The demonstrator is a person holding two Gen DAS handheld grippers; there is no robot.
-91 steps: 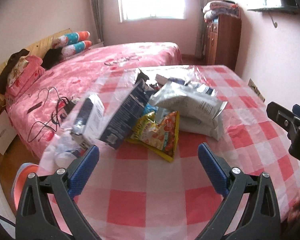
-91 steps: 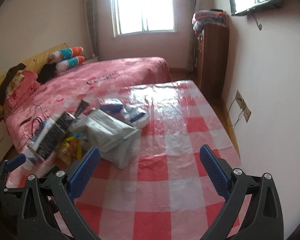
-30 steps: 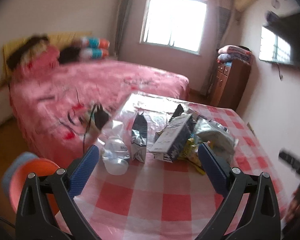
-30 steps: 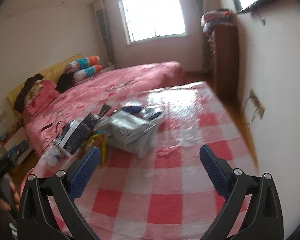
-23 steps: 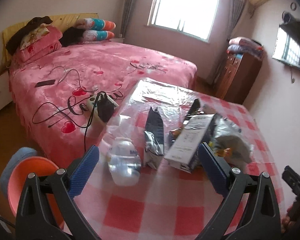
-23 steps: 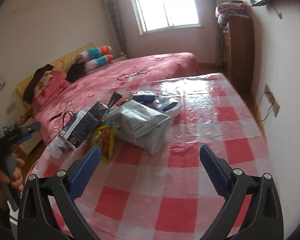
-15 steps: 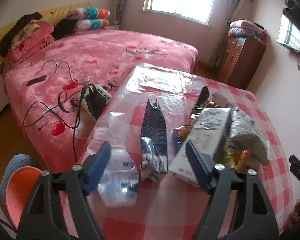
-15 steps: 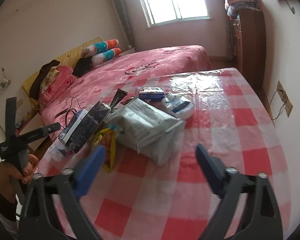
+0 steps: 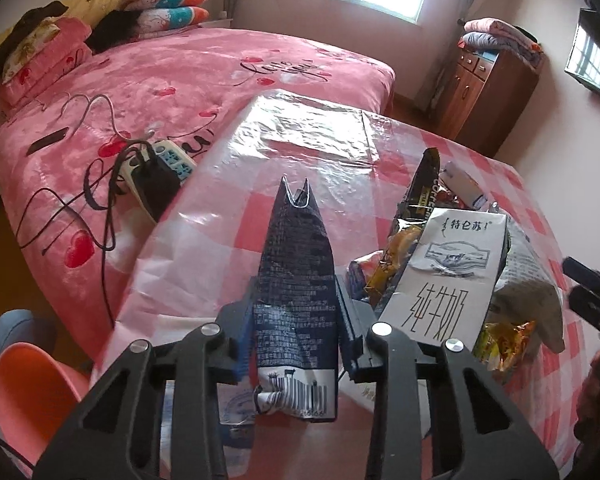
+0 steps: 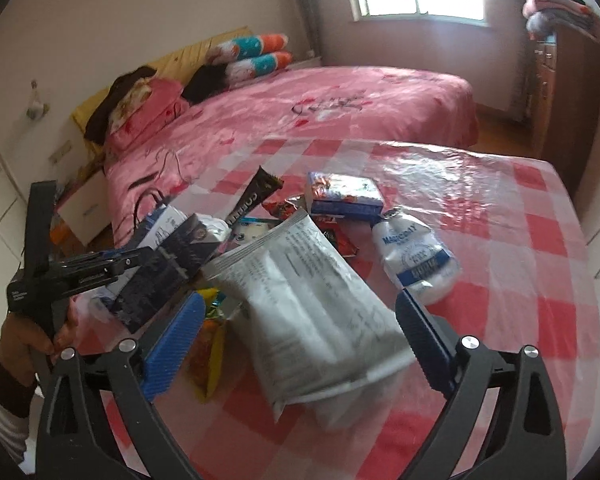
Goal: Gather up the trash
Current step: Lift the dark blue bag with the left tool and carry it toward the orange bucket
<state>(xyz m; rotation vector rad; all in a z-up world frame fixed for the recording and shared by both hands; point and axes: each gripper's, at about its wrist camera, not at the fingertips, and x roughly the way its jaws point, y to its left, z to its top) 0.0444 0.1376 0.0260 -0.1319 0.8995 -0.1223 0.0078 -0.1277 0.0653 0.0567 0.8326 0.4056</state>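
Observation:
A pile of trash lies on the red-checked table (image 9: 300, 148). My left gripper (image 9: 296, 320) is shut on a flattened dark blue milk carton (image 9: 296, 280), which also shows in the right wrist view (image 10: 156, 276). Beside it leans a white milk carton (image 9: 448, 276), with a black coffee sachet (image 9: 420, 188) and yellow snack wrappers (image 9: 508, 340) behind. My right gripper (image 10: 300, 340) is open, its fingers on either side of a large grey foil bag (image 10: 316, 304). A white-blue pouch (image 10: 416, 256) and a blue packet (image 10: 344, 196) lie farther back.
A clear plastic bottle (image 9: 232, 428) lies under my left gripper at the table's near edge. An orange bin (image 9: 24, 392) stands on the floor at the left. A pink bed (image 9: 180, 80) with a power strip and cables (image 9: 156, 168) adjoins the table. A wooden cabinet (image 9: 488, 88) stands at the back right.
My left gripper moved forward and closed on the dark blue carton. My right gripper moved down and forward, narrowing around the grey bag.

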